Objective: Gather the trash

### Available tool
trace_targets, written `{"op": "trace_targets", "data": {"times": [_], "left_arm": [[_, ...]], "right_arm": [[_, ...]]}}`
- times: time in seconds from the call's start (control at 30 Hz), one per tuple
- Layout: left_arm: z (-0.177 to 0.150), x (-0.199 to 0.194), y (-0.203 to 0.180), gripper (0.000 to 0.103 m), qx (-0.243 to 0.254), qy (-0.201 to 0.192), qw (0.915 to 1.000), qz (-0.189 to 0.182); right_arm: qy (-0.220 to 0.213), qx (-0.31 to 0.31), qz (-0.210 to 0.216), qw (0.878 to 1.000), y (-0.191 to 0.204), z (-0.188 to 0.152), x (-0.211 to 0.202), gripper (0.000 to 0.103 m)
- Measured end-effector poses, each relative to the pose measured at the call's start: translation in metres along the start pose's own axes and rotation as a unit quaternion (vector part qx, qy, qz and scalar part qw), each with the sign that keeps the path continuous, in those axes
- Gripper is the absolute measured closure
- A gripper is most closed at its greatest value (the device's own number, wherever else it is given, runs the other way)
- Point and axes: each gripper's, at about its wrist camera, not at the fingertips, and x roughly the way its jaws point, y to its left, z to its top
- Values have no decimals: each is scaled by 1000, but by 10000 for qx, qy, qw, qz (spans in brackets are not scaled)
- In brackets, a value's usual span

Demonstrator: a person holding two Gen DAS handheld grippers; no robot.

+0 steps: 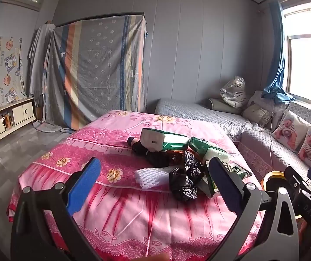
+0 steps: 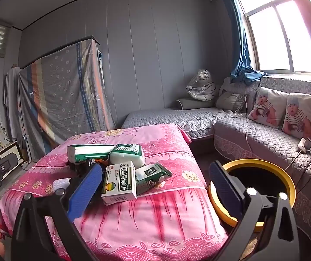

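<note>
Several bits of trash sit heaped on the pink cloth (image 2: 151, 224), none yet picked up. Nearest my right gripper (image 2: 155, 187) is a white and green box (image 2: 119, 183), leaning on the pile; beside it a dark green carton (image 2: 150, 177), and behind them two soft tissue packs (image 2: 127, 154). From the left view I also see a black bag (image 1: 183, 178), crumpled, and a white foam net (image 1: 152, 177) just beside it.

I judge all of it light. The boxes are stiff but thin, so they will crush if squeezed hard; I would take the white box across its narrow sides. The bag is slick and limp, best pinched at a bunched fold. The foam net is springy and needs a deep bite.

Both my grippers stand wide apart and hold nothing; the left gripper (image 1: 153, 184) hovers before the bag and net. The bin (image 2: 285, 180), yellow-rimmed and black inside, stands just right of the table, below its top
</note>
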Motion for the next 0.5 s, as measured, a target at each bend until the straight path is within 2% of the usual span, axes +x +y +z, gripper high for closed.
{"op": "trace_targets", "data": {"times": [0.5], "left_arm": [[-3,3,5,8,-69,76,9999,-14]], "right_arm": [[17,13,-11,10000,-2,-2,-1,7]]}}
